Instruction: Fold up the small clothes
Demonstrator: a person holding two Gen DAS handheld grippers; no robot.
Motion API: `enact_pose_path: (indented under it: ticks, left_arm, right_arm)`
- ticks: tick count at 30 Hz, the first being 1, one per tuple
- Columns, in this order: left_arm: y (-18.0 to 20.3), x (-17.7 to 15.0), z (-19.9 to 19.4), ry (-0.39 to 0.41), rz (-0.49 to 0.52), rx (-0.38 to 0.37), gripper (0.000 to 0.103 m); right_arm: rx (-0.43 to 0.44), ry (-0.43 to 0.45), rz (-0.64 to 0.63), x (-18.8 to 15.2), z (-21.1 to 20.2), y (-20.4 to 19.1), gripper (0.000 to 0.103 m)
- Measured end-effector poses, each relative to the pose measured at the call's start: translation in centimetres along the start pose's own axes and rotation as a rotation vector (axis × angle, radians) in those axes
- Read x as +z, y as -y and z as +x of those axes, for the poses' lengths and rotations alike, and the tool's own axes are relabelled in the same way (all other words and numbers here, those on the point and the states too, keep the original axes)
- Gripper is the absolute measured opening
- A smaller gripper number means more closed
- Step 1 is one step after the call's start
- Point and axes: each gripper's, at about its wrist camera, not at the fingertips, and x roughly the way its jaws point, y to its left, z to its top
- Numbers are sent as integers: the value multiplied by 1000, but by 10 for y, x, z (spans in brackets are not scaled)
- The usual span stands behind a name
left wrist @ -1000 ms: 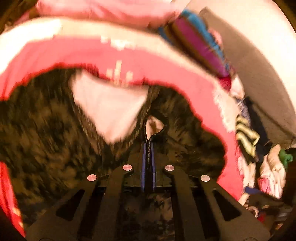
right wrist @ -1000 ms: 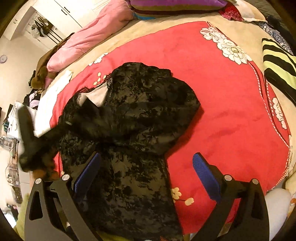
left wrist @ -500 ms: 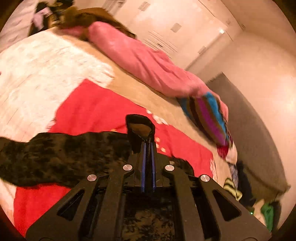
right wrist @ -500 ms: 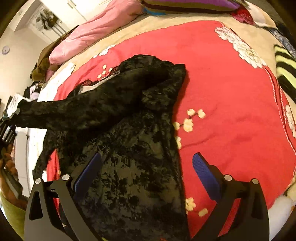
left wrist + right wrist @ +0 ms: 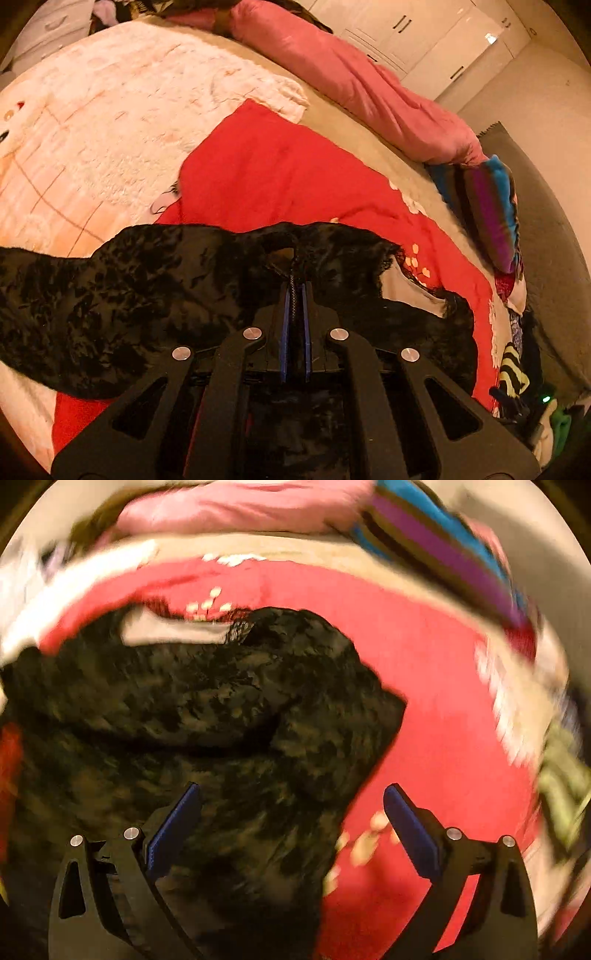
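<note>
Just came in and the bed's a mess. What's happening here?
A person is folding a black lace garment on a red blanket with two handheld tools. The left tool is shut on a sleeve end or edge of it. The right tool hangs open above the garment, gripping nothing.

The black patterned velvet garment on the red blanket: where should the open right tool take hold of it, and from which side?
Judging by its pose, grip the black patterned velvet garment at its free right edge, where it ends on the red blanket. Bring the right tool down from above, one finger on each side of that edge.
</note>
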Motion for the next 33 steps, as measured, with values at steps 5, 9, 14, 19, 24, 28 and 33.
enact_pose_path:
  ticks: [5,9,14,19,24,28,33]
  left_arm:
    - [-6,1,-6,-5,2,-22,1]
    - [-5,3,-7,-4,13,-21,1]
    - [-12,9,-8,13,11,2,1]
    - [-19,7,7,-17,17,48,1]
    - [-24,1,-3,3,11,37,1]
    - [-16,-3,-20,33,44,30,1]
    - [25,-20,-21,16,191,45,45]
  right_arm:
    - [-243,-37,-231,-5,42,-15,58]
    - [-178,-13,-197,-11,47,4,15]
    - [-19,69,-7,-20,23,58,8]
    - [9,18,39,-37,36,79,12]
    - [24,0,85,-40,30,76,35]
    - [89,33,227,-46,5,93,50]
    - [150,155,285,-41,-34,85,55]
